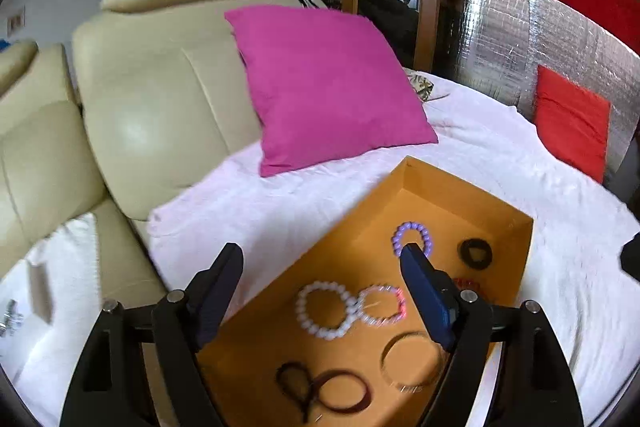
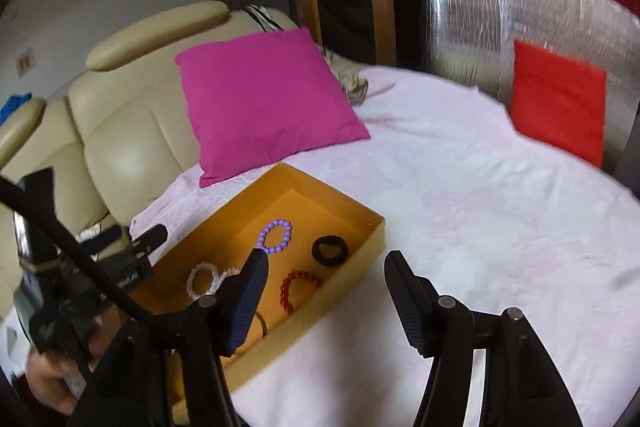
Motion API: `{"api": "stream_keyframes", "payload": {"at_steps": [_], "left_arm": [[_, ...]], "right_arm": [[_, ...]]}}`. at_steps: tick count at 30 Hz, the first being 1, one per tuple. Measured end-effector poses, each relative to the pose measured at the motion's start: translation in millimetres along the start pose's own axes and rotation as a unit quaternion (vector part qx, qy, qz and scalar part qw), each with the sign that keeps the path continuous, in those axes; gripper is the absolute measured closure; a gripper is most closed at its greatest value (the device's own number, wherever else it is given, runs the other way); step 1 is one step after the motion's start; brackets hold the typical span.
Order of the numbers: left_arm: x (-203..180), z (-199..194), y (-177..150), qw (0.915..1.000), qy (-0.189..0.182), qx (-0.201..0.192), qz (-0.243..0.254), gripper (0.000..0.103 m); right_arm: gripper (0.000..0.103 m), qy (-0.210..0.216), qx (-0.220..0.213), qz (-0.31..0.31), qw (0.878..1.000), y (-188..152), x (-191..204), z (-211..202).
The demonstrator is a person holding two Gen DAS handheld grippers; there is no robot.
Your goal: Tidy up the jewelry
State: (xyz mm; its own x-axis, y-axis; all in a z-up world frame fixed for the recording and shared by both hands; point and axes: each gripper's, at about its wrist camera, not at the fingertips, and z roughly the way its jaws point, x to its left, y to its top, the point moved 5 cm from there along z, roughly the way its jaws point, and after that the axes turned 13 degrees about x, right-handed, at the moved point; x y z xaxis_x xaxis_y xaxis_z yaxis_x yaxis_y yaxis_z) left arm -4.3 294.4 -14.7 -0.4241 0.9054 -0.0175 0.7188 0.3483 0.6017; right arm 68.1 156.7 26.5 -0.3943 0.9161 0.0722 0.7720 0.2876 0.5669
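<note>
A shallow orange box point(image 1: 448, 199) lies on a white sheet. It holds a purple bead bracelet point(image 1: 412, 225), a black ring point(image 1: 464, 251), a white bead bracelet point(image 1: 300, 307), a pink and clear bracelet point(image 1: 380, 287), a thin gold bangle point(image 1: 386, 355), dark loops point(image 1: 362, 383) and a red bead bracelet point(image 2: 285, 291). My left gripper point(image 1: 322, 255) hangs open above the box's left side, nothing between its fingers. My right gripper point(image 2: 328, 259) is open and bare over the box's right edge. The left gripper point(image 2: 132, 235) and the hand point(image 2: 52, 379) holding it show in the right wrist view.
A magenta pillow point(image 1: 328, 87) leans on a cream leather sofa point(image 1: 160, 99) just behind the box. A red pillow point(image 1: 572, 123) rests against a silver foil panel point(image 1: 520, 35) at the far right. White sheet point(image 2: 480, 207) spreads to the right of the box.
</note>
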Motion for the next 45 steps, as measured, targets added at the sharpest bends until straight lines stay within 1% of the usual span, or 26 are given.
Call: {"api": "stream_keyframes", "payload": {"at_steps": [2, 4, 7, 9, 11, 13, 16, 19, 23, 26, 28, 34, 45], "left_arm": [[6.6, -21.9, -2.4, 0.9996, 0.023, -0.016, 0.008, 0.021], [14.5, -46.9, -6.5, 0.9982, 0.046, -0.038, 0.011, 0.021], [26.3, -84.5, -11.9, 0.995, 0.073, -0.066, 0.016, 0.021], [30.2, -105.8, -15.9, 0.9928, 0.085, -0.082, 0.02, 0.021], [33.6, -124.9, -20.6, 0.9913, 0.094, -0.09, 0.02, 0.021], [34.3, -142.4, -26.5, 0.9912, 0.099, -0.084, 0.022, 0.02], [30.9, -162.0, -32.5, 0.9928, 0.09, -0.074, 0.029, 0.018], [29.0, -182.0, -39.5, 0.9925, 0.088, -0.083, 0.022, 0.017], [25.5, -202.4, -44.2, 0.9937, 0.07, -0.086, 0.014, 0.016], [24.9, -216.8, -46.8, 0.9941, 0.055, -0.094, 0.006, 0.016], [25.5, -226.9, -49.1, 0.9935, 0.052, -0.101, 0.0, 0.015], [26.1, -246.9, -57.2, 0.9898, 0.071, -0.124, 0.004, 0.014], [32.4, -254.0, -65.8, 0.99, 0.076, -0.119, 0.007, 0.014]], "right_arm": [[0.037, -0.002, -0.006, -0.008, 1.0, -8.2, 7.5, -17.9], [0.037, 0.008, -0.01, -0.012, 1.0, -18.3, 16.7, -33.6], [0.036, 0.011, -0.003, -0.018, 1.0, -35.8, 32.6, -51.7], [0.036, 0.013, -0.004, -0.022, 1.0, -48.2, 41.0, -61.0], [0.036, 0.006, -0.005, -0.023, 1.0, -58.7, 46.2, -69.7], [0.036, 0.0, -0.008, -0.023, 1.0, -67.2, 50.5, -77.6], [0.036, 0.002, -0.011, -0.019, 1.0, -77.6, 55.5, -90.6], [0.036, 0.003, -0.017, -0.017, 1.0, -85.6, 59.3, -103.0], [0.036, 0.006, -0.028, -0.012, 1.0, -96.5, 61.1, -122.8], [0.035, -0.001, -0.035, -0.009, 0.999, -102.5, 60.2, -134.6], [0.035, -0.003, -0.035, -0.003, 0.999, -105.5, 59.6, -140.2], [0.035, -0.008, -0.036, -0.006, 0.999, -115.0, 67.3, -155.2], [0.033, -0.006, -0.049, -0.008, 0.999, -121.0, 82.2, -178.3]]}}
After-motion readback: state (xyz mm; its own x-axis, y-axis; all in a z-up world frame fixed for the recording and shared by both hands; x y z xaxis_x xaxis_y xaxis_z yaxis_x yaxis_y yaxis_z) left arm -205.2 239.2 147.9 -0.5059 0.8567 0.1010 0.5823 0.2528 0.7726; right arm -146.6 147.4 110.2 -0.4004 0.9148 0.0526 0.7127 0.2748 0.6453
